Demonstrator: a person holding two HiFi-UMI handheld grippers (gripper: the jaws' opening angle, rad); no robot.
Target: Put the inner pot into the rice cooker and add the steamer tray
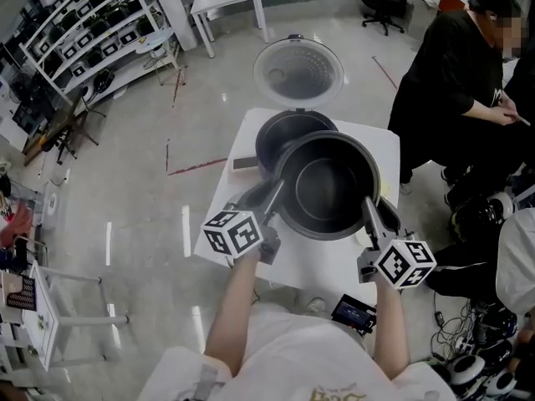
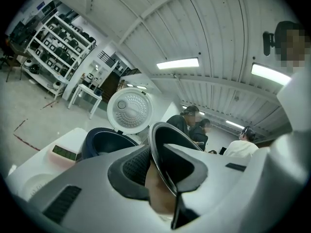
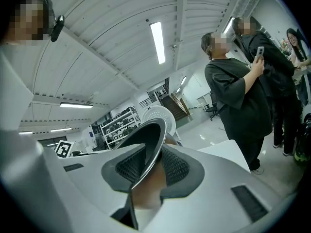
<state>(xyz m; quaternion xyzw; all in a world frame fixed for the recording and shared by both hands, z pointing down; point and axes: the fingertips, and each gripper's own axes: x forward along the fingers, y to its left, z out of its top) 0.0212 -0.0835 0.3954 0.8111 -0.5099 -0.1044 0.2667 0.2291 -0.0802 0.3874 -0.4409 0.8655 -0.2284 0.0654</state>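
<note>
I hold the dark inner pot [image 1: 328,184] in the air over the white table [image 1: 247,136], in front of the open rice cooker [image 1: 288,132]. My left gripper [image 1: 274,192] is shut on the pot's left rim and my right gripper [image 1: 369,207] on its right rim. In the left gripper view the pot's thin rim [image 2: 160,159] runs between the pads of the left gripper [image 2: 156,171], with the cooker's dark body [image 2: 104,142] and raised lid [image 2: 129,110] beyond. In the right gripper view the rim [image 3: 148,154] is clamped in the right gripper [image 3: 146,171]. No steamer tray shows.
The cooker's round lid [image 1: 298,72] stands open at the back. A person in black [image 1: 456,82] stands close on the right of the table. A phone-like device [image 1: 354,312] lies low by my right arm. Shelves [image 1: 84,32] and a small white table [image 1: 227,2] stand far left.
</note>
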